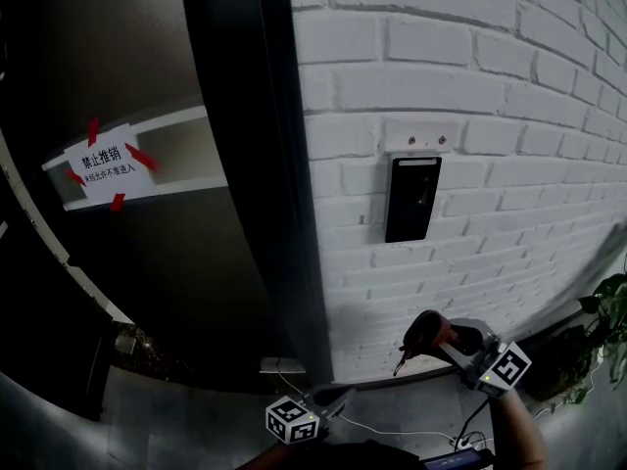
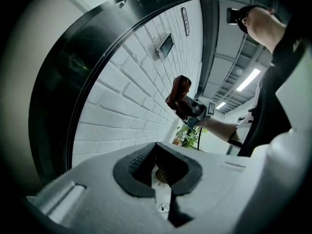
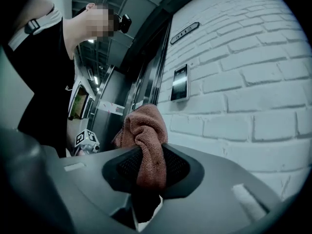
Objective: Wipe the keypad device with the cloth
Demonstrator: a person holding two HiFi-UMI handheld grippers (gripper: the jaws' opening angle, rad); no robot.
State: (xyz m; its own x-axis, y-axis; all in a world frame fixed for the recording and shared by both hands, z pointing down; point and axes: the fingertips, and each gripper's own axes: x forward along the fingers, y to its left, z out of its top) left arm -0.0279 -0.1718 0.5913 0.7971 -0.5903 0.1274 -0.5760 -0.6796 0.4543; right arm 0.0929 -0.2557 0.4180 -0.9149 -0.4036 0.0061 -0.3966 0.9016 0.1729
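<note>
The keypad device (image 1: 412,198) is a black upright panel mounted on the white brick wall (image 1: 490,96); it also shows in the left gripper view (image 2: 165,45) and the right gripper view (image 3: 180,83). My right gripper (image 1: 438,341) is below it, away from the wall, shut on a reddish-brown cloth (image 1: 424,334). The cloth (image 3: 146,130) bunches up out of the right gripper (image 3: 151,172). My left gripper (image 1: 336,397) hangs lower and to the left, and the left gripper (image 2: 158,172) is shut with nothing in it. From there the cloth (image 2: 178,90) shows apart from the wall.
A dark metal door frame (image 1: 255,164) borders the brick wall on the left. The door beside it carries a taped paper notice (image 1: 106,164). A potted plant (image 1: 607,331) stands at the right. Cables (image 1: 411,431) lie on the floor. A narrow plaque (image 3: 184,32) sits above the keypad.
</note>
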